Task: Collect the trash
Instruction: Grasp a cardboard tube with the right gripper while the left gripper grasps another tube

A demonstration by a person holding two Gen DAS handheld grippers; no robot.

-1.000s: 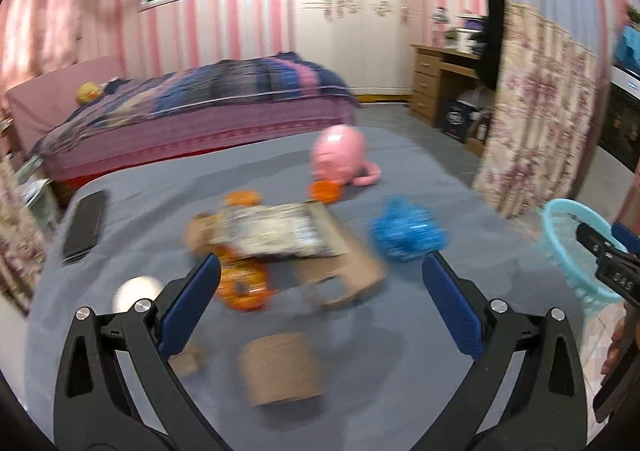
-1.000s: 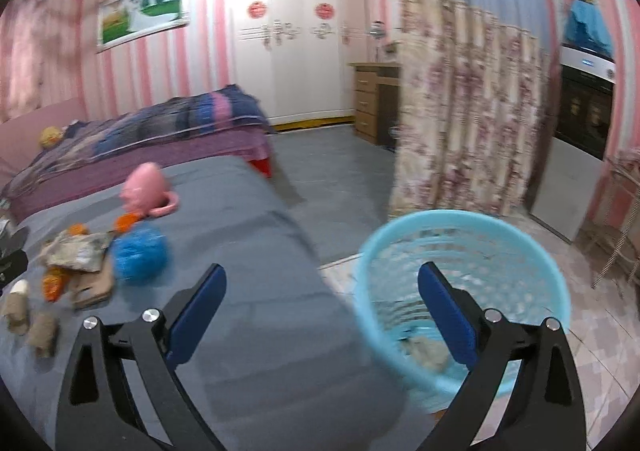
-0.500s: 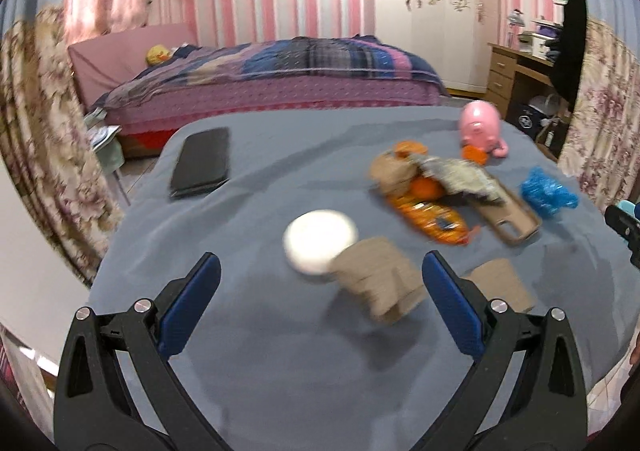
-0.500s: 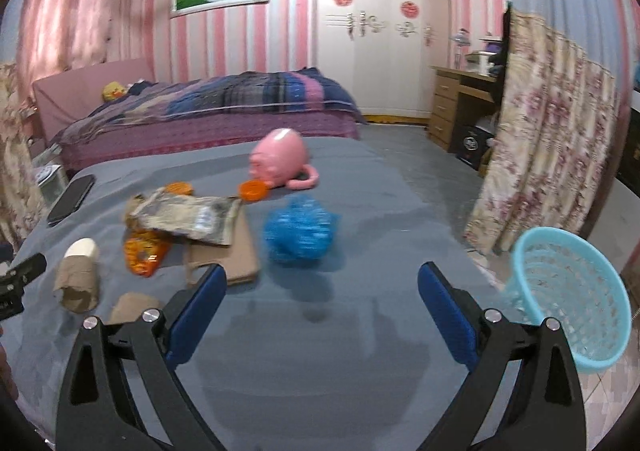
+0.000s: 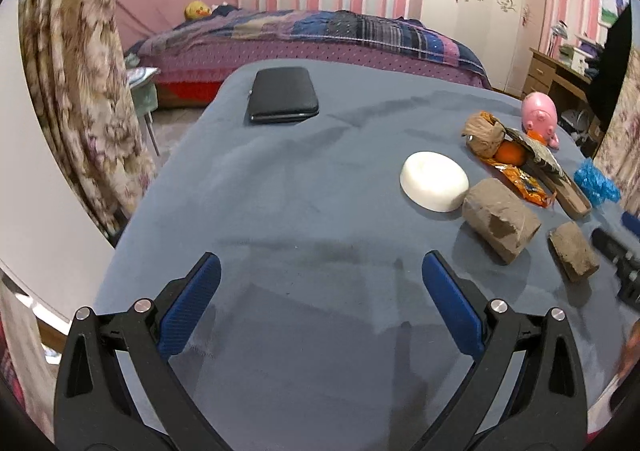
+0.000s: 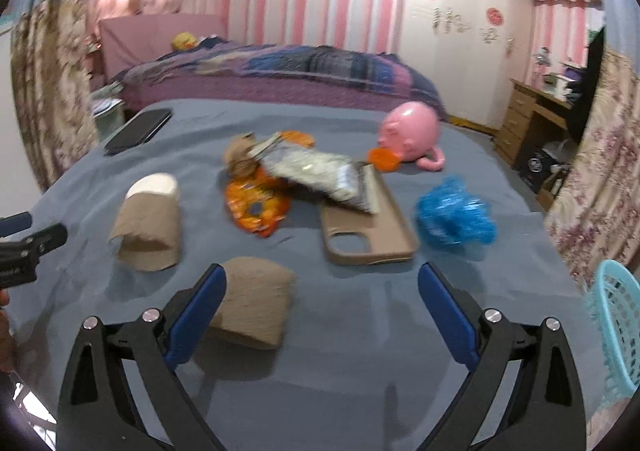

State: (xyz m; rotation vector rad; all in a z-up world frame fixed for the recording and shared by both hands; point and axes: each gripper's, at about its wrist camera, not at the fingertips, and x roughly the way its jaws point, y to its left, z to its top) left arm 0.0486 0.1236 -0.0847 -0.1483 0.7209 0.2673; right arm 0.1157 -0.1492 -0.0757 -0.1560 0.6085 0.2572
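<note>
Trash lies on a grey-blue bed cover [image 5: 304, 187]: a large brown paper roll [image 5: 500, 219] [image 6: 149, 227], a smaller brown paper piece [image 5: 573, 251] [image 6: 256, 301], an orange wrapper [image 6: 256, 207], a silver wrapper [image 6: 320, 175], a crumpled brown ball [image 6: 240, 157] and a blue plastic wad [image 6: 454, 213]. My left gripper [image 5: 320, 291] is open over bare cover, left of the trash. My right gripper [image 6: 322, 301] is open, its left finger beside the smaller brown piece. The blue basket [image 6: 616, 315] shows at the right edge.
A white bowl [image 5: 434, 181], a black wallet [image 5: 284, 95], a tan phone case [image 6: 366, 229] and a pink piggy bank [image 6: 412, 131] also lie on the cover. A second bed [image 6: 280, 71], floral curtains [image 5: 76, 91] and a wooden desk [image 6: 528, 115] surround it.
The left view has swung left, so the trash now lies at its right. The right view has swung from the basket to the trash and come close to the smaller brown piece.
</note>
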